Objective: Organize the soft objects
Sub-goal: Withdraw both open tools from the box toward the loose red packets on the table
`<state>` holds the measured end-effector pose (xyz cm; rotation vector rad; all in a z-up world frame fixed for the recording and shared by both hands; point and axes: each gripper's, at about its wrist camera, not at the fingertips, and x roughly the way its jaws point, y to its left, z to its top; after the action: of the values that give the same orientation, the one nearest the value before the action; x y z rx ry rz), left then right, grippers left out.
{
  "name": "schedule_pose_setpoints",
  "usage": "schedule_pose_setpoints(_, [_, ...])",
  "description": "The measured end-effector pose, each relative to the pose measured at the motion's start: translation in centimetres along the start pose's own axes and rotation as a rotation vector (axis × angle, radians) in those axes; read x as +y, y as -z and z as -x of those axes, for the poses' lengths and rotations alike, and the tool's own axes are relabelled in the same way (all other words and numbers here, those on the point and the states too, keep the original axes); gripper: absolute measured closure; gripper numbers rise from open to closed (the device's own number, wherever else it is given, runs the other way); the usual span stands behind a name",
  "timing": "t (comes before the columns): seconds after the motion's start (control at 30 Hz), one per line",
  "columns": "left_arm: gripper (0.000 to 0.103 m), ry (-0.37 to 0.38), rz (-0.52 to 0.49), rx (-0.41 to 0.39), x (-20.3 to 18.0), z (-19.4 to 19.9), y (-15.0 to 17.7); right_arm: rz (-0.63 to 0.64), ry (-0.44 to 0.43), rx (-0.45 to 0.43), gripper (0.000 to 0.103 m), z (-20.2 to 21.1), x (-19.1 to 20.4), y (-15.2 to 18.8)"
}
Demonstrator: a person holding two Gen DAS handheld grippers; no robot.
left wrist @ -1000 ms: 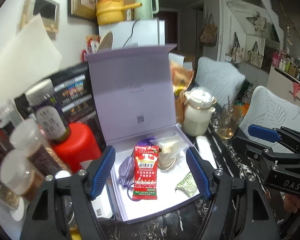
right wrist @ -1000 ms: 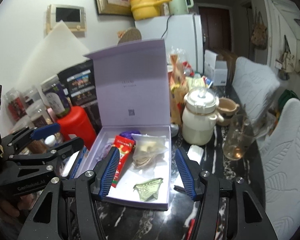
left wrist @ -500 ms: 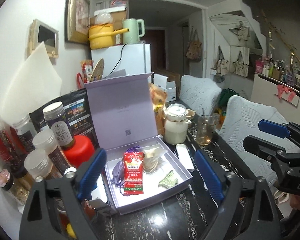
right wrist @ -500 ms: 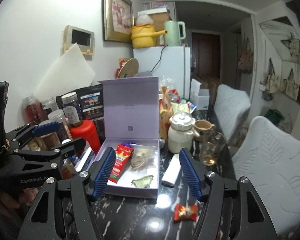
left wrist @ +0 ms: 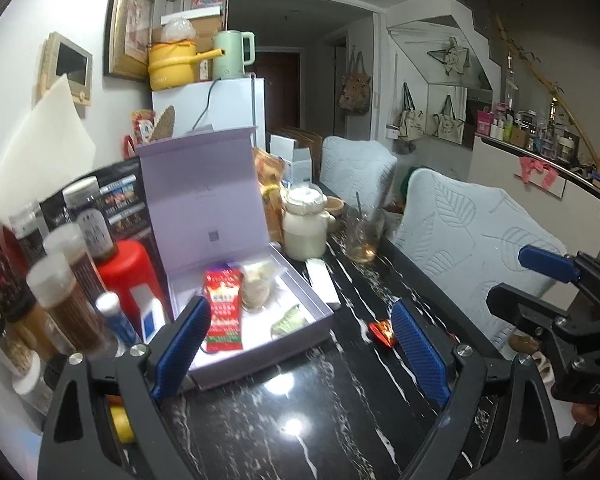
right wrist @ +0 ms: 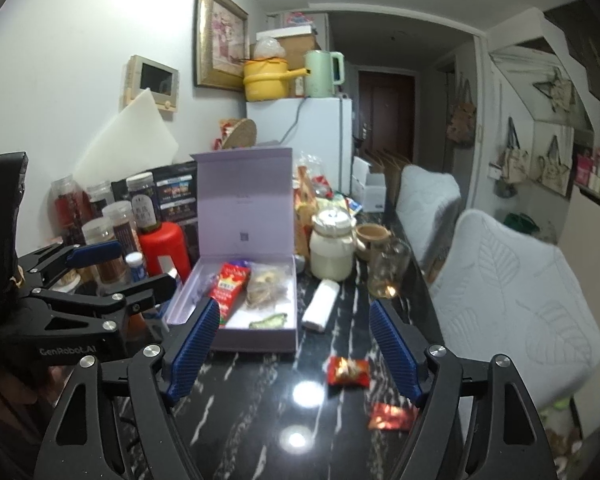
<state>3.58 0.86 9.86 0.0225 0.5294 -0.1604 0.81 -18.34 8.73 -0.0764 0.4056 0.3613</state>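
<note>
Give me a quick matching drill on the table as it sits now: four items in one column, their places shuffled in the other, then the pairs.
Items
1. long red snack packet
2. small red wrapped candy
3. white folded packet
4. red canister

Places
A. on the black marble table, right of the lavender gift box, lying flat
B. inside the box, along its left side
C. standing left of the box, among the jars
D. on the bare table in front of the box

Pairs: 1-B, 2-D, 3-A, 4-C
</note>
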Motion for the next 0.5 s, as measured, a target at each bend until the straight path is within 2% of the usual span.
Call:
schedule_pose_setpoints(0.2, [0.010, 0.041, -0.006, 0.028, -1.3, -0.5, 1.7, -0.065, 0.031, 0.049, 0.025, 0.0, -1.4, 2.8])
schedule_pose_setpoints(0.5, [0.010, 0.138, -0.001, 0.114, -3.7, -3.4, 3.3, -0.144, 0.060, 0.125, 0.025, -0.6, -3.9, 6.7])
